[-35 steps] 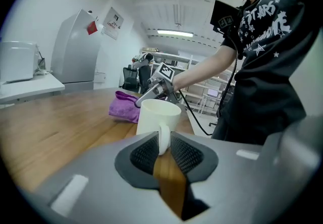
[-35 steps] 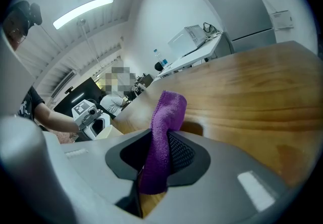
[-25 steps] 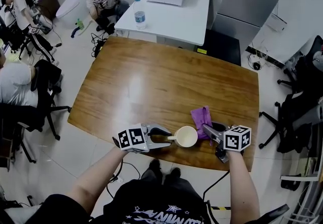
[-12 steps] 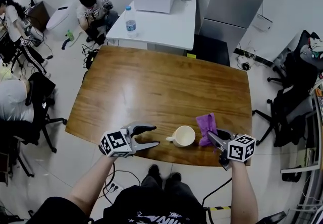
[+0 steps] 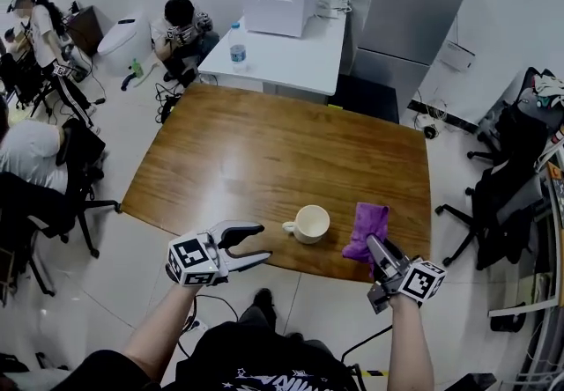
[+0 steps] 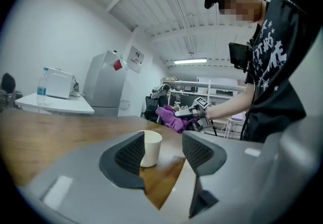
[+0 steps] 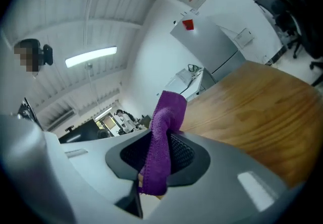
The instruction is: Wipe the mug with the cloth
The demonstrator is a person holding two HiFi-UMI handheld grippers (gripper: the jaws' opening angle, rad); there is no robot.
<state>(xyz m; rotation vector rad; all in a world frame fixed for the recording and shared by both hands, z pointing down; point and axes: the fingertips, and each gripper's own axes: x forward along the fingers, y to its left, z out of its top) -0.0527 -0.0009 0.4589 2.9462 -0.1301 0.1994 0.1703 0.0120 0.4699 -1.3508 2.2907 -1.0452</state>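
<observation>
Mug of cream ceramic [image 5: 308, 223] stands upright on the brown wooden surface [image 5: 264, 147], just beyond the left gripper's [image 5: 264, 240] fingers, handle toward them; those fingers have just been opening, wide apart, gripping nothing; right gripper's [image 5: 372, 245] fingers clamp the purple cloth [image 5: 367, 226], stretching away from them beside the mug; white table [image 5: 291, 50] beyond.

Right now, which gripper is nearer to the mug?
Left, slightly. The left gripper, jaws just opened and empty, is by the mug on its handle side; the right gripper, clamping the cloth, is farther, on the opposite side.
</observation>
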